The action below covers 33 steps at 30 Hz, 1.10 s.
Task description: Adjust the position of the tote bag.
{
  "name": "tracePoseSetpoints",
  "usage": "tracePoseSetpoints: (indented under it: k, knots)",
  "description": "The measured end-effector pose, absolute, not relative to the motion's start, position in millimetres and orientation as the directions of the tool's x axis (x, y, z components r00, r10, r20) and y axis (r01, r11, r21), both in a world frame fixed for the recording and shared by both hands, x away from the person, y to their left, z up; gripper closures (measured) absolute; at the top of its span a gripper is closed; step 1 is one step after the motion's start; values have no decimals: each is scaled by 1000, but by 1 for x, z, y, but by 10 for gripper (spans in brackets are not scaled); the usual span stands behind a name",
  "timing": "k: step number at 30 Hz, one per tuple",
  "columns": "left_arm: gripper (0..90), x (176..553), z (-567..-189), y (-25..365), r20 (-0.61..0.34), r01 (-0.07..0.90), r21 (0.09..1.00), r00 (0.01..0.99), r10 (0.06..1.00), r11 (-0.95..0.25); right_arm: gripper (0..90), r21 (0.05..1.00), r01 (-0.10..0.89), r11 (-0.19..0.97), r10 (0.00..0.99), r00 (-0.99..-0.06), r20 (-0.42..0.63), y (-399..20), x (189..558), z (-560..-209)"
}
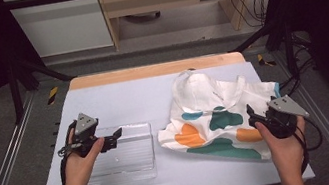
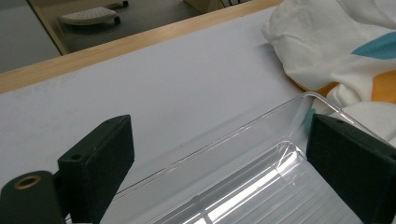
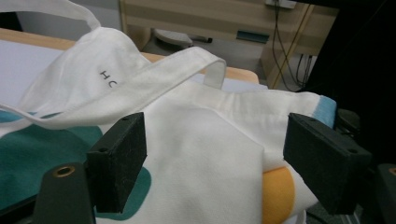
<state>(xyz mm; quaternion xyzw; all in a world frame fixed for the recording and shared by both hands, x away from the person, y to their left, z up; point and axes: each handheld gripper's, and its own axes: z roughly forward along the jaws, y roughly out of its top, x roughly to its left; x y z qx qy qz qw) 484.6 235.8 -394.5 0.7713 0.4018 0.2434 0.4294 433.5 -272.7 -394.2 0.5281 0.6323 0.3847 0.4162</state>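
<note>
A white tote bag (image 1: 217,114) with teal and orange blobs lies crumpled on the right half of the white table cover (image 1: 123,99); its straps loop toward the far edge. A clear plastic tray (image 1: 127,152) lies flat on the left half. My left gripper (image 1: 117,132) hovers open over the tray's far edge, its jaws (image 2: 219,163) spread wide with nothing between them. My right gripper (image 1: 251,112) stands open at the bag's right edge, jaws (image 3: 215,158) wide above the white cloth (image 3: 205,140) and not pressing on it.
A wooden strip (image 1: 153,70) borders the table's far edge. Metal rails (image 1: 7,164) run along both sides. Beyond the table stand wooden furniture (image 1: 172,0) and hanging cables (image 1: 246,2). Bare white cover lies between tray and bag and along the front.
</note>
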Motion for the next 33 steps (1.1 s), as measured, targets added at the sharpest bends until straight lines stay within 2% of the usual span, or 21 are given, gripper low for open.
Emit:
tracePoseSetpoints:
  k: [2, 3, 7, 12, 13, 16, 20, 24, 27, 28, 33]
  knots:
    - [78, 484, -395, 234, 28, 408, 861, 558, 829, -304, 221, 923, 351, 158, 986, -104, -129, -271, 434, -391]
    - [78, 483, -394, 232, 33, 405, 860, 565, 825, -311, 233, 912, 360, 198, 980, -110, -169, -271, 437, -383]
    - [77, 481, -391, 227, 49, 397, 855, 579, 814, -334, 264, 892, 397, 217, 976, -118, -185, -279, 442, -375]
    - [77, 481, -394, 217, 64, 397, 843, 595, 801, -362, 288, 867, 457, 200, 979, -125, -160, -308, 452, -362]
    - [73, 481, -396, 216, 65, 401, 841, 594, 802, -364, 295, 845, 487, 222, 974, -141, -175, -319, 456, -357]
    - [73, 481, -398, 211, 66, 408, 834, 594, 802, -372, 288, 832, 491, 258, 966, -145, -214, -326, 461, -352]
    - [72, 482, -400, 207, 66, 413, 831, 592, 803, -372, 259, 828, 512, 229, 973, -140, -182, -338, 476, -344]
    - [72, 481, -404, 204, 61, 425, 823, 595, 801, -378, 221, 813, 574, 99, 992, -118, -37, -345, 496, -345]
    - [72, 481, -404, 203, 51, 428, 822, 603, 796, -376, 203, 800, 591, 106, 993, -99, -59, -345, 506, -349]
    - [72, 480, -404, 203, 47, 427, 823, 606, 794, -375, 192, 779, 622, 74, 996, -89, -24, -346, 514, -356]
    - [73, 477, -400, 198, 56, 414, 824, 619, 783, -387, 245, 722, 689, 63, 998, -39, -50, -347, 528, -376]
